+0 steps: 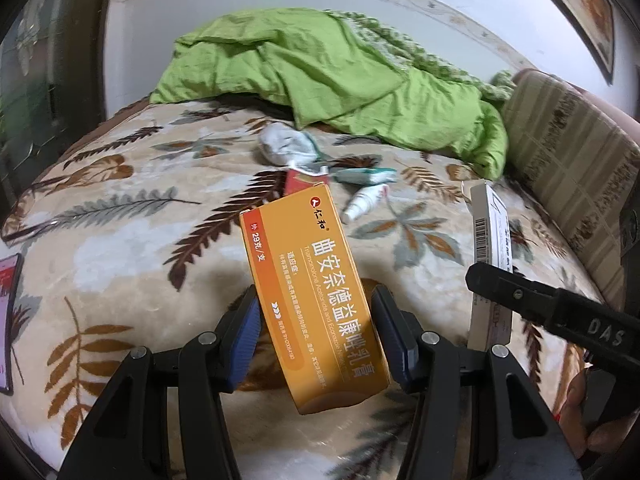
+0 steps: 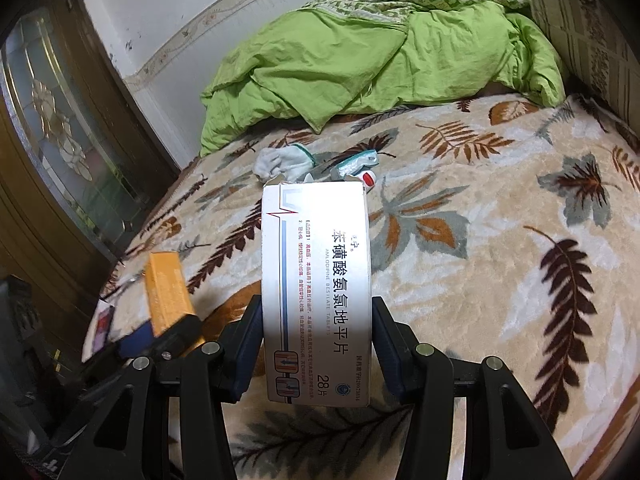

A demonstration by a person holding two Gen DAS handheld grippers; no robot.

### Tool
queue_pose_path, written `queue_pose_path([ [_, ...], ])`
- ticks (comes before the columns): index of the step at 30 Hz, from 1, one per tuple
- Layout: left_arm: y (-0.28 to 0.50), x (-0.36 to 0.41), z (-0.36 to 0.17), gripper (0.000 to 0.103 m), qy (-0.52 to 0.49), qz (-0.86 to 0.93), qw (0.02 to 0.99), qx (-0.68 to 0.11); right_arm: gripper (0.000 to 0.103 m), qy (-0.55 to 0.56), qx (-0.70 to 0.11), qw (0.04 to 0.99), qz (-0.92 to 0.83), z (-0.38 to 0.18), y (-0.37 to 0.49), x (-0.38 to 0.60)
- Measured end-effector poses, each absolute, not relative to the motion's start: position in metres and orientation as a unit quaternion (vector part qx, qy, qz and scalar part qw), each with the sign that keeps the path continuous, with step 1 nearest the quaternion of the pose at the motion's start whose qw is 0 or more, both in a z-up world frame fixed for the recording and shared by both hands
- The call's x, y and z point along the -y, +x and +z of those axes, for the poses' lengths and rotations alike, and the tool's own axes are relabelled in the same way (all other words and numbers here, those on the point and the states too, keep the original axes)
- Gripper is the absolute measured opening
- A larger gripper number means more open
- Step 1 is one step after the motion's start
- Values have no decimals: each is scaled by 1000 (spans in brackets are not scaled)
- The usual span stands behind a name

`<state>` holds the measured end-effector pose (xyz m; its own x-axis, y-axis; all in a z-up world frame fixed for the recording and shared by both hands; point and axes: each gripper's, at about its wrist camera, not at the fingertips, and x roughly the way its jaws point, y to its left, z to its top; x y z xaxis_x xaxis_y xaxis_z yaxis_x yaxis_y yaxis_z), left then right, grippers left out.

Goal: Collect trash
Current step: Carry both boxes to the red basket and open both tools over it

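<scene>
My left gripper (image 1: 316, 320) is shut on an orange medicine box (image 1: 312, 288) and holds it above the leaf-patterned bed blanket (image 1: 120, 240). My right gripper (image 2: 318, 328) is shut on a white medicine box (image 2: 318, 280); that box shows edge-on in the left wrist view (image 1: 490, 256), and the orange box shows in the right wrist view (image 2: 166, 292). More trash lies further up the bed: a crumpled white glove (image 1: 284, 144), a red box (image 1: 304, 182), a teal-and-white wrapper (image 1: 366, 176) and a small white bottle (image 1: 364, 202). The glove (image 2: 282, 162) and wrapper (image 2: 356, 166) also show in the right wrist view.
A rumpled green quilt (image 1: 340, 76) lies at the head of the bed. A striped pillow (image 1: 568, 160) stands at the right. A dark wooden cabinet with a glass door (image 2: 60, 152) stands left of the bed. A phone (image 1: 8, 312) lies at the blanket's left edge.
</scene>
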<state>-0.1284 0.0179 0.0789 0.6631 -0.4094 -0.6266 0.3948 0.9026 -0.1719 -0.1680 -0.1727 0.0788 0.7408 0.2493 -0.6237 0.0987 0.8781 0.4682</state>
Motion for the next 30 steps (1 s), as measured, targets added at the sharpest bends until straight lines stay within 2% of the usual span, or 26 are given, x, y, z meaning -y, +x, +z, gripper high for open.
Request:
queue_pose_path([
  [13,-192,57,107,53,31,-369,858,-357,55,299,-327,896,-4,115,-291,240],
  [22,-270,150,128,53,99,-500,787,-347,55,341,-319,875,-125,115,-406,311],
  [30,-333,224,120,54,141,-592,695,-382,56,381,-313,841,-221,106,-485,362],
])
